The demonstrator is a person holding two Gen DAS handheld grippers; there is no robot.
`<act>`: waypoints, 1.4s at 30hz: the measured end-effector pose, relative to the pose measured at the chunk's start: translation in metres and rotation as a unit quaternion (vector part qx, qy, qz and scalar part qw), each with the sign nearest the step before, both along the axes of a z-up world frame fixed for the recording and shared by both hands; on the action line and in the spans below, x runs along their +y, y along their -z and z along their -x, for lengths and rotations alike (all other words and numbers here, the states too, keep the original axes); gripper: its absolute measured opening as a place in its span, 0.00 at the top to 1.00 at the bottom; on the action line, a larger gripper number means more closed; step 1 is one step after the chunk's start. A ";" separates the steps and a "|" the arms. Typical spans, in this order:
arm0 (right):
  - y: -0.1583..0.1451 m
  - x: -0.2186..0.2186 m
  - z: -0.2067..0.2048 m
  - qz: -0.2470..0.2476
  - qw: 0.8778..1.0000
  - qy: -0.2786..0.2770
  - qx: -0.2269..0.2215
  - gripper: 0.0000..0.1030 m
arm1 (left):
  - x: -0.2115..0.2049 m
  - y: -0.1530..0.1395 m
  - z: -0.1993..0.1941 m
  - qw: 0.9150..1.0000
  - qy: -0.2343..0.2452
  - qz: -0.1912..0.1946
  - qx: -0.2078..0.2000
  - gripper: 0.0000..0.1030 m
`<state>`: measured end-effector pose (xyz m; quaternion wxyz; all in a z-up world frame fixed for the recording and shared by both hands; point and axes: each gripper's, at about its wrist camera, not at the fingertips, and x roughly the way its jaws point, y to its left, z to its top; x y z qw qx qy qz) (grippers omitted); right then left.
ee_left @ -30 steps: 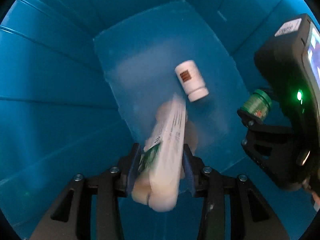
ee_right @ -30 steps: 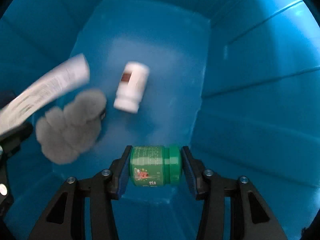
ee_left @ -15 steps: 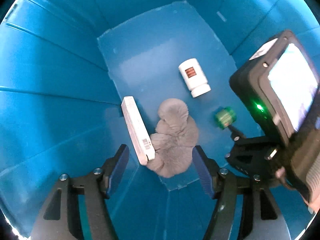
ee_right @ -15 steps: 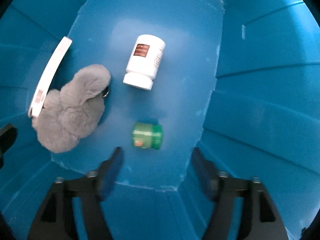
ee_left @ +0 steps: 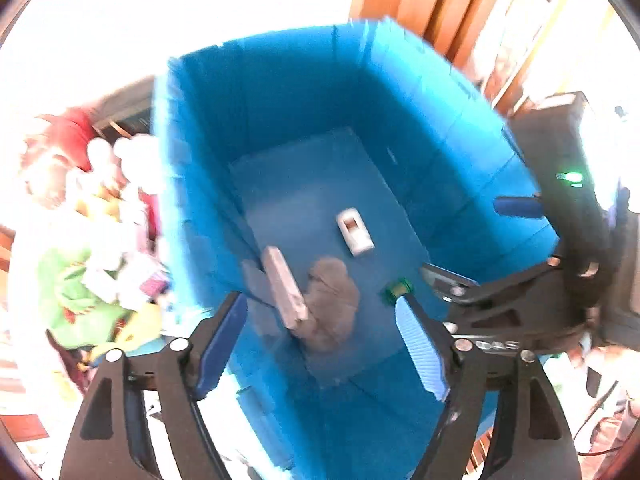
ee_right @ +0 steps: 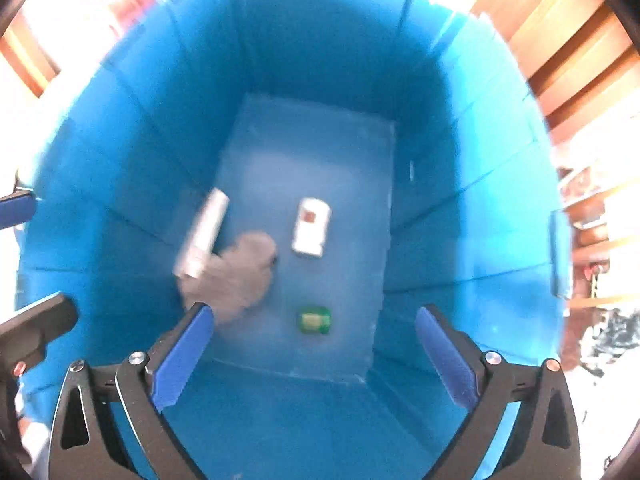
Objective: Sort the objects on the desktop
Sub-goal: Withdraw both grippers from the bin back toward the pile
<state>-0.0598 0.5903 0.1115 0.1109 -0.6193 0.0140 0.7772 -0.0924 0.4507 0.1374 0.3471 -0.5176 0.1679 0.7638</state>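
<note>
A deep blue bin [ee_left: 280,92] [ee_right: 120,152] holds four things on its floor: a white pill bottle [ee_left: 355,231] [ee_right: 311,227], a grey plush toy [ee_left: 330,304] [ee_right: 240,276], a flat white box [ee_left: 285,287] [ee_right: 203,236] leaning at the left wall, and a small green jar [ee_left: 398,289] [ee_right: 314,320]. My left gripper [ee_left: 320,334] hangs high above the bin, jaws opening, nothing between them. My right gripper [ee_right: 314,350] also hangs above the bin, jaws opening wide and empty; it shows at the right of the left wrist view [ee_left: 476,240].
Left of the bin lies a heap of colourful things [ee_left: 92,240], among them a red one and a green one. Wooden shelving [ee_right: 568,52] stands behind and to the right of the bin. Bright light washes out the far background.
Both grippers let go, opened and rose out of the bin. The white box dropped against the left wall beside the plush toy; the green jar dropped onto the bin floor.
</note>
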 end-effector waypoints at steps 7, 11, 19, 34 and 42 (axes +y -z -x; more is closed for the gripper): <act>-0.060 -0.073 -0.023 -0.006 0.995 -0.005 0.103 0.00 | -0.105 -0.025 0.007 0.993 -0.059 -0.033 0.096 0.24; -0.071 -0.122 -0.023 0.005 0.990 -0.021 0.139 0.00 | -0.180 -0.023 0.029 0.987 -0.106 -0.035 0.119 0.24; -0.081 -0.222 -0.005 0.059 0.973 -0.058 0.213 0.00 | -0.335 -0.001 0.066 0.968 -0.175 -0.020 0.176 0.24; 0.017 -0.333 0.070 0.112 0.969 -0.028 0.218 0.00 | -0.537 0.124 0.121 0.951 -0.257 0.028 0.167 0.24; 0.069 -0.346 0.075 0.106 0.974 0.022 0.197 0.00 | -0.548 0.172 0.126 0.955 -0.252 0.019 0.153 0.24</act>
